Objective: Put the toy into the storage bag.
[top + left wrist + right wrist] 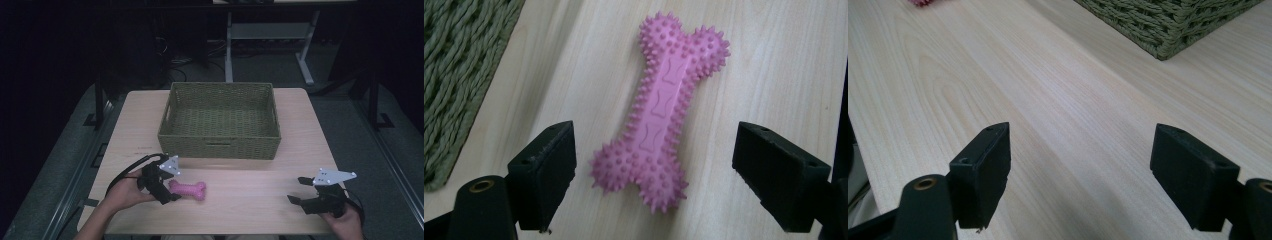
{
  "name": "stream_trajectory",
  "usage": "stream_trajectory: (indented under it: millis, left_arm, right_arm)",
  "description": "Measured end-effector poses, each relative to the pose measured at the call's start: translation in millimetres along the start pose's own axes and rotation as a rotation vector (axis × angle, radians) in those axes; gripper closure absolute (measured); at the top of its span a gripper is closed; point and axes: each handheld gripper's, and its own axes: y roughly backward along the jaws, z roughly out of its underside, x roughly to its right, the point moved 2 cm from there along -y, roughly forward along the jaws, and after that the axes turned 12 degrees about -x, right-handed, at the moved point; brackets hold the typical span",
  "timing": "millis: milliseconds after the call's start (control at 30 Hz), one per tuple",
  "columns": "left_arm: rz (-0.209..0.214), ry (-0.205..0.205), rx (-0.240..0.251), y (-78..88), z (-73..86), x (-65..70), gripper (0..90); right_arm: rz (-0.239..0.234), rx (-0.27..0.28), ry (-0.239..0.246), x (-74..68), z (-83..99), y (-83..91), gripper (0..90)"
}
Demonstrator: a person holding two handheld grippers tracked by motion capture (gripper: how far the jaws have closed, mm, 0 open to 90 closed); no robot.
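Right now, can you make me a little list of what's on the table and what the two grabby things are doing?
toy: pink spiky bone, lying flat on the table
basket: green woven basket, behind the bone, nothing seen inside
left hand-held gripper: open, jaws either side of the bone's near end, not squeezing it
right hand-held gripper: open, over bare table, away from the bone
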Motion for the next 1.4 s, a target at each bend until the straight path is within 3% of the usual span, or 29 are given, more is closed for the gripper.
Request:
stream_trajectory:
  millis: [333, 800, 1400]
  left_arm:
    - [0.014, -0.036, -0.04, -12.0, -12.6, 0.8, 20.2]
    - [0.031, -0.061, -0.082, -25.0, -18.7, 0.3, 24.1]
    - [0.04, -0.079, -0.128, -34.5, -20.2, -1.4, 41.5]
  right_arm:
    - [-0.004, 0.003, 0.004, -0.6, 0.0, 0.7, 23.8]
    - [-0.007, -0.002, 0.013, -1.8, -0.6, 0.1, 23.8]
    - [-0.012, 0.006, 0.011, -1.9, -0.6, 1.2, 23.9]
